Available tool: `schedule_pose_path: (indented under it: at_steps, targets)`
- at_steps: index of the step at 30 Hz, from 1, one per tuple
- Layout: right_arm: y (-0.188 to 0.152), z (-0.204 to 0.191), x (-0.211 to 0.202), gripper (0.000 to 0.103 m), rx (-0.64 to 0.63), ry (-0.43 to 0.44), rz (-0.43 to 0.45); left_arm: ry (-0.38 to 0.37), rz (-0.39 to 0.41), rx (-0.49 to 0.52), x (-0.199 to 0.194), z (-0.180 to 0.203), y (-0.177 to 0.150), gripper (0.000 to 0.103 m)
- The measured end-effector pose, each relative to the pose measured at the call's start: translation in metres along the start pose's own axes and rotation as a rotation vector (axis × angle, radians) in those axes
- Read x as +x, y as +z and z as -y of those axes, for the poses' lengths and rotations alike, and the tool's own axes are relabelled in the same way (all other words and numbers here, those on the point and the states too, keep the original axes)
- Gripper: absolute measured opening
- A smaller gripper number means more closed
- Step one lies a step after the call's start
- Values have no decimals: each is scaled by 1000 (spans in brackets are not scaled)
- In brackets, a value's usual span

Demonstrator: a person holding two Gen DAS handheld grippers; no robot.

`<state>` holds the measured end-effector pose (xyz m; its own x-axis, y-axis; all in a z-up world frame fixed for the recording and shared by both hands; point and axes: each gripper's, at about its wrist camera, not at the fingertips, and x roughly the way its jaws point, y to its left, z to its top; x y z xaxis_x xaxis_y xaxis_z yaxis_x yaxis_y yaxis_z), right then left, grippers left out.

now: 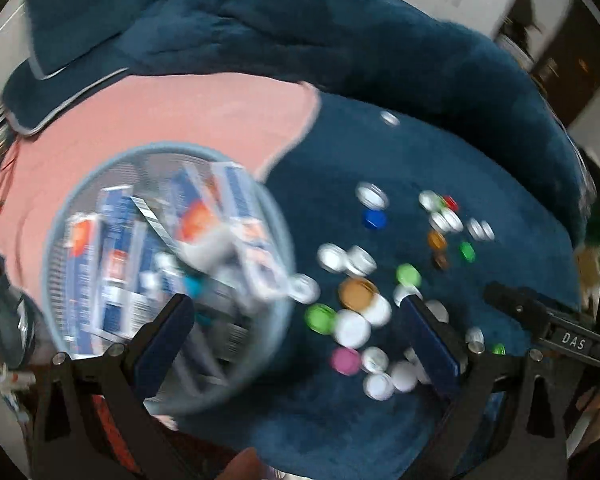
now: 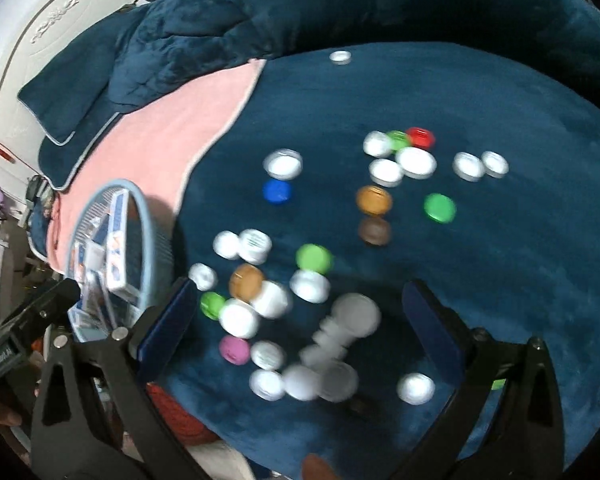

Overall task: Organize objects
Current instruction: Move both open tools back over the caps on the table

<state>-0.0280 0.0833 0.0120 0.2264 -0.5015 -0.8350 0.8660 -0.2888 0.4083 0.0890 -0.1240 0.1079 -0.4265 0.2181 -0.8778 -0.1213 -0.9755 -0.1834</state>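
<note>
Bottle caps [image 2: 312, 280] lie scattered across a dark blue plush blanket [image 2: 500, 240], most of them white, with green, orange, brown, blue, red and pink ones mixed in. One white cap [image 2: 340, 57] sits alone, well apart from the rest, near the far fold of the blanket. A pink cap [image 2: 234, 350] lies just beside a white one at the near edge of the cluster.

Left of the caps stands a round light-blue basket [image 1: 66, 208], resting partly on a pink towel [image 1: 180, 116] and partly on the blanket. It holds blue-and-white boxes [image 1: 116, 248] piled at angles; their print is too blurred to read.

Left gripper [image 1: 300, 332]: jaws spread wide, nothing between them. One finger overlaps the basket's near side in the picture, the other stands over the caps.

Right gripper [image 2: 300, 320]: jaws likewise wide apart and empty, hovering over the near group of caps. Several white caps between its fingers are smeared by motion blur, so contact cannot be judged.

A blue pillow [image 2: 72, 92] lies at the far left by a white panel [image 2: 40, 28].
</note>
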Motion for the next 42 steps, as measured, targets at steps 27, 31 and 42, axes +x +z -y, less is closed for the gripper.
schedule_pose_path:
  at_steps: [27,31,42]
  targets:
    - [-146,131,62,103,31,-244,-334,95,-273,216,125,32,-125,103]
    - [-147,132,62,103,2,-263,-313,77,-268,221,125,30,-124,103]
    - [-132,138,38,102,-70,-244,-201,76,-243,220,108,31,-126,103]
